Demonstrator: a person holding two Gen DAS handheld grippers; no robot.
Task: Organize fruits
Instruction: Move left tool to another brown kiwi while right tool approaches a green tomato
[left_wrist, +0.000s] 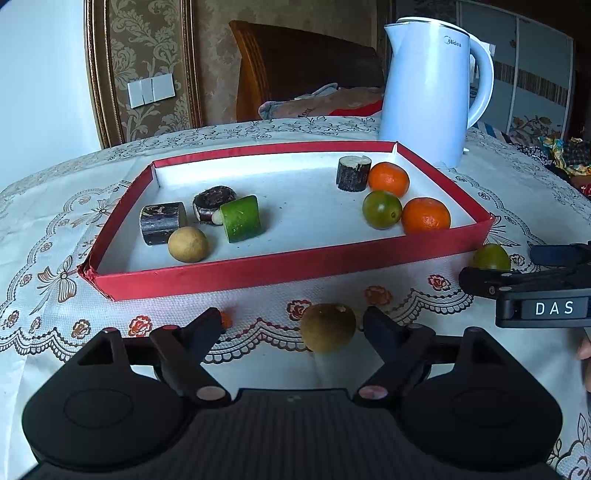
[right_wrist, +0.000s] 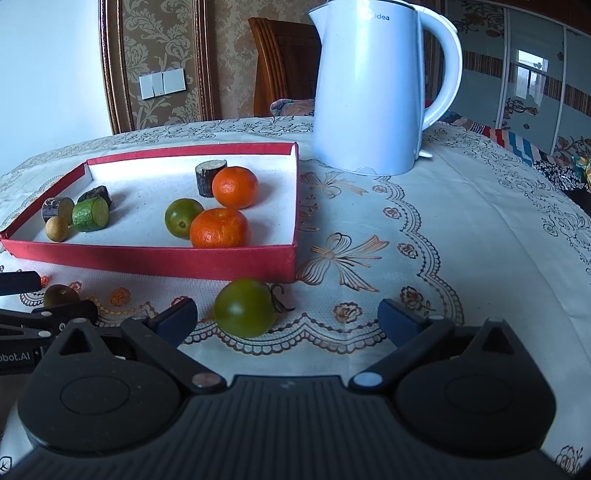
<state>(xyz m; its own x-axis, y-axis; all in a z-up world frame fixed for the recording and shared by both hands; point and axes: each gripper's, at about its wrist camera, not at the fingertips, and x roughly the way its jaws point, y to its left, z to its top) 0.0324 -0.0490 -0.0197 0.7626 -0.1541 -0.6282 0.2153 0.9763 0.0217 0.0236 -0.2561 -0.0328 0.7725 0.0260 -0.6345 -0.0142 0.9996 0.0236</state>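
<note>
Now brown fruit (left_wrist: 327, 326) sits between left gripper's (left_wrist: 293, 323) spread jaws (untouched).

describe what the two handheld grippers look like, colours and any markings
Both the left gripper and right gripper are matt black plastic: a ribbed central body, two rounded lobes, angled linkage arms with silvery pivot pins, dark blue-black jaws. The left's pins look pinkish. White lettering shows on their sides: "DAS" on the right, "bot.AI" on the left.

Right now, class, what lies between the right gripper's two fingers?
In the right wrist view, a green fruit sits on the tablecloth between the right gripper's open fingers, nearer the left one, untouched.
</note>
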